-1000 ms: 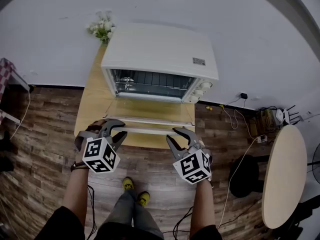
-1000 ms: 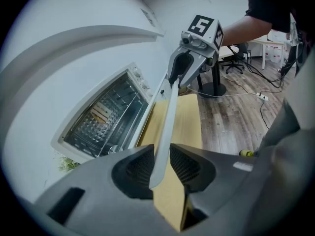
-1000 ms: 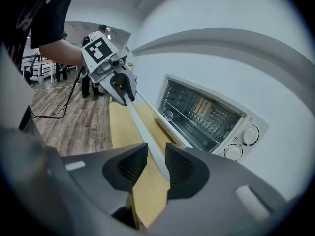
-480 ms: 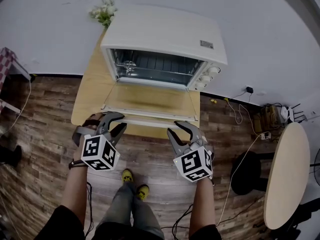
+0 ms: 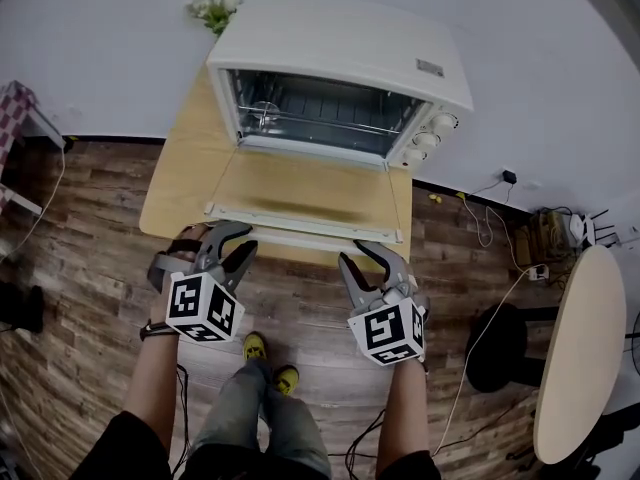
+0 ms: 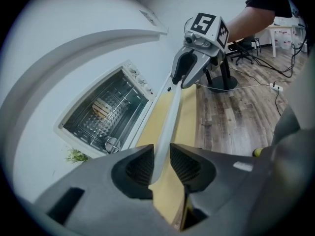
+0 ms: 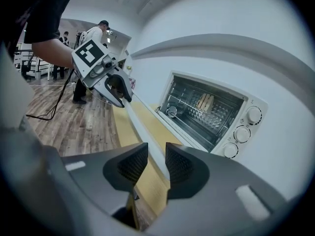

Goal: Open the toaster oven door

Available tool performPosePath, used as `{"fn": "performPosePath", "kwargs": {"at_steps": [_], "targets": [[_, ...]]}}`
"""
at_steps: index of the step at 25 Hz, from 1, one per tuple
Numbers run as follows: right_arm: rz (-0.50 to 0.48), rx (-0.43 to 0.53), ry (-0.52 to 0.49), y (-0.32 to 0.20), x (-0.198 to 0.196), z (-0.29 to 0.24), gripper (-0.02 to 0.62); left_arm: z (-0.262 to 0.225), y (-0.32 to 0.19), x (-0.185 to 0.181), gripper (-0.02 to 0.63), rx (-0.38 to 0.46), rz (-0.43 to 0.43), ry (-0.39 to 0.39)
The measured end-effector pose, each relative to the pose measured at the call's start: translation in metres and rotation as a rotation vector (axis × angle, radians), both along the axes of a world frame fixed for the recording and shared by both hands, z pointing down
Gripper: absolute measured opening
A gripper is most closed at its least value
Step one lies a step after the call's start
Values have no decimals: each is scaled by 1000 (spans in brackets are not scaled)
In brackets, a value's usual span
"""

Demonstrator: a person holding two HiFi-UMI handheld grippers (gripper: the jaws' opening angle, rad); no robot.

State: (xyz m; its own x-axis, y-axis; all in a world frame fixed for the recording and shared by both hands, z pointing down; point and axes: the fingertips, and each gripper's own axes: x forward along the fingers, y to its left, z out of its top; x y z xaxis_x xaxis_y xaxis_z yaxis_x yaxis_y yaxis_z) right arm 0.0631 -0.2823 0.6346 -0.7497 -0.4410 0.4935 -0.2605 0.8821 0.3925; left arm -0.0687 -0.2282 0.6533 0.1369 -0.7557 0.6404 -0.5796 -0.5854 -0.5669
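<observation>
Toaster oven door lies swung down almost flat over the worktop. Left gripper and right gripper each have fingers clamped on the door handle. Opening looks essentially done; only release remains.

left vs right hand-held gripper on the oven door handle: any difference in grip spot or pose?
The left hand-held gripper holds the door handle near its left end, the right hand-held gripper near its right end. In the head view the left one angles rightward, the right one leftward. Shared: both are closed on the handle, oven door swung down open.
</observation>
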Motion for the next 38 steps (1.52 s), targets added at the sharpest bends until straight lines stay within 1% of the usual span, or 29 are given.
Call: {"fn": "performPosePath", "kwargs": {"at_steps": [5,11,16,22,28,33,38], "targets": [[-11,1,-19,8,0,12,124,12,5,2,128,20,-9,-10],[-18,8,-37,14,1,27,159,27,8,5,132,55,-20,-27],[-20,14,-54,18,1,39,179,42,10,9,152,73,-18,-35],[-19,-1,-60,24,0,58,230,60,14,11,179,70,-15,-47],[-15,3,-61,25,-1,70,238,73,14,11,185,94,-21,-62],[-4,-9,-73,27,-1,81,242,86,16,12,209,85,-17,-70],[-2,-9,-72,28,-1,84,247,89,17,13,215,88,-22,-61]]}}
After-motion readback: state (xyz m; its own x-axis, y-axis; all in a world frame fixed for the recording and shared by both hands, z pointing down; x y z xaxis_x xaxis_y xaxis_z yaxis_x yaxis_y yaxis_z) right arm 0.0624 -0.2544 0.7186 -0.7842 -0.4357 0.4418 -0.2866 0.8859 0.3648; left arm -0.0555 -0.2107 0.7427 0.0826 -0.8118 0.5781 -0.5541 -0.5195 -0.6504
